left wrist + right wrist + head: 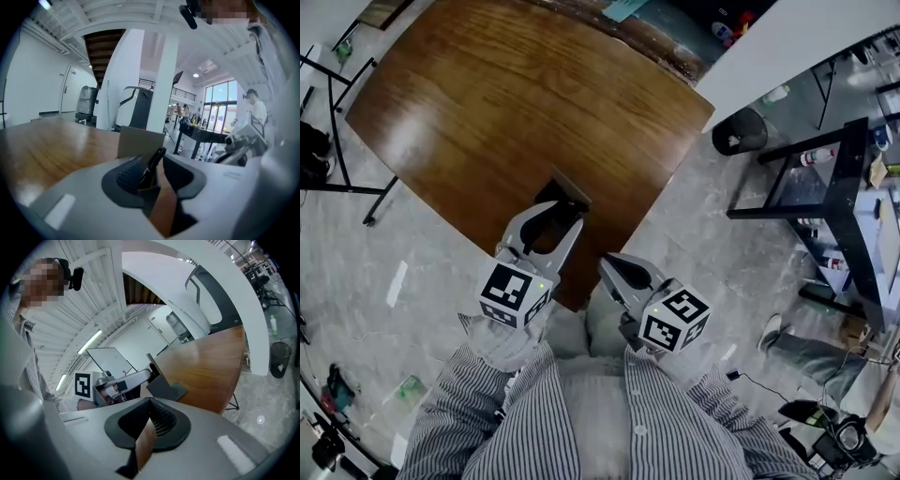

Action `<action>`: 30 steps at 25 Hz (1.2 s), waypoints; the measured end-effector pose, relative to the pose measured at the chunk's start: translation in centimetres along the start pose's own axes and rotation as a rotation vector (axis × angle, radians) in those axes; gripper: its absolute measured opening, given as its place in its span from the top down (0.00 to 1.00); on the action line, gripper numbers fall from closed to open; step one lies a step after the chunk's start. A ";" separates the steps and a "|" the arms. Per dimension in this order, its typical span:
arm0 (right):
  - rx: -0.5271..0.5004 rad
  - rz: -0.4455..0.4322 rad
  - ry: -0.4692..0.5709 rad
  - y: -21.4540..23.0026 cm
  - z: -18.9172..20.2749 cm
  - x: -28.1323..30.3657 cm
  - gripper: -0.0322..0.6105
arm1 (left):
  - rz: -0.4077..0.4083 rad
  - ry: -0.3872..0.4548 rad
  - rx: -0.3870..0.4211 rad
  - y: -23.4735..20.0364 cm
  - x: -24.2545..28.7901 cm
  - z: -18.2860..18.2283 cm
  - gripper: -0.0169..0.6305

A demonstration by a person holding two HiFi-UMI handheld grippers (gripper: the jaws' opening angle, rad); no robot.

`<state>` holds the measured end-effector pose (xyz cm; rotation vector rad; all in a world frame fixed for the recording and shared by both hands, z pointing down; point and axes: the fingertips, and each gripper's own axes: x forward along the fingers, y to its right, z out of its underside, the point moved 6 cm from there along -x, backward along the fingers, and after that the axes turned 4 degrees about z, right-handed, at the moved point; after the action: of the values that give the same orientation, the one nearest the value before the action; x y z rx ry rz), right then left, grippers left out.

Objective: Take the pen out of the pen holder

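The pen holder (573,193), a small dark square box, stands at the near edge of the brown wooden table (516,103). My left gripper (546,228) reaches up to it with its jaws open. In the left gripper view a black pen (153,164) leans tilted between the jaws, against the left ribbed pad (130,174), in front of the grey holder (138,140). The pen's lower end is hidden. My right gripper (623,272) hangs off the table's edge, to the right of the holder, with its jaws shut and nothing between them (151,416). The right gripper view shows the holder (166,390) beside the left gripper (119,380).
The person's striped shirt (581,412) fills the bottom of the head view. A black bin (741,131) and black shelving (834,187) stand on the floor to the right. A white pillar (164,79) rises beyond the table.
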<state>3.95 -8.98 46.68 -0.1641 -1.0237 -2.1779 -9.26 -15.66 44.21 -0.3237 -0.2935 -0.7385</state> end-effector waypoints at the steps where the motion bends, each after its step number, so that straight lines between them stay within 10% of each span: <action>1: 0.005 -0.001 -0.001 0.1 0.0 0.0 0.95 | 0.001 -0.018 0.013 0.1 0.2 0.1 0.75; 30: 0.029 0.007 -0.003 1.0 0.3 -0.8 0.95 | -0.047 -0.063 0.082 -0.3 0.8 -0.5 0.87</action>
<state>5.08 -8.73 47.22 -0.1570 -1.0543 -2.1562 -8.83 -16.60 44.13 -0.2636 -0.3906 -0.7617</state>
